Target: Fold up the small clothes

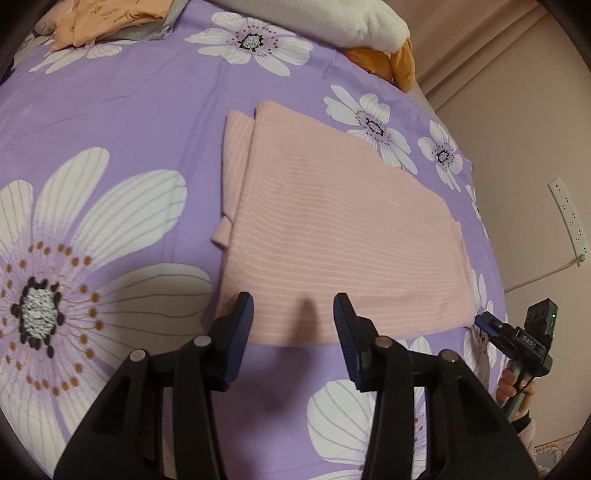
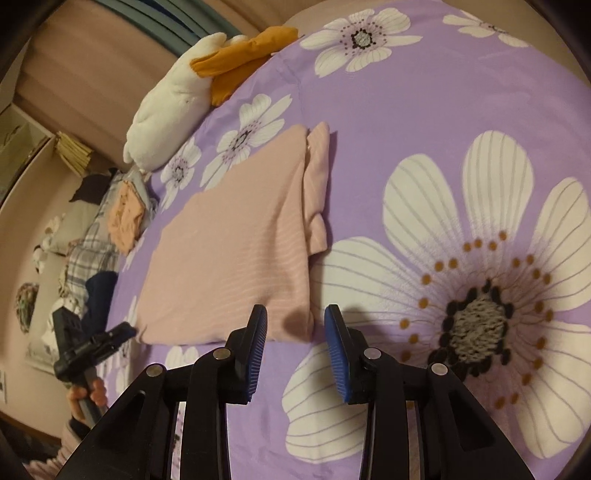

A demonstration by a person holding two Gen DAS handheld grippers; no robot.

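A pale pink ribbed garment [image 1: 332,229] lies folded flat on the purple flowered bedspread [image 1: 110,110]. It also shows in the right wrist view [image 2: 236,251]. My left gripper [image 1: 293,314] is open and empty, hovering at the garment's near edge. My right gripper [image 2: 295,325] is open and empty, just above the garment's near corner. The right gripper also shows at the garment's right corner in the left wrist view [image 1: 484,321]. The left gripper shows in the right wrist view [image 2: 125,328] beside the garment's left corner. A folded sleeve part sticks out along one side [image 2: 317,192].
A pile of orange and grey clothes [image 1: 110,22] lies at the far left of the bed. A white and orange plush toy [image 1: 369,26] sits at the bed's far edge. More clothes [image 2: 99,240] are heaped beside the bed. A wall with a socket strip [image 1: 569,218] is to the right.
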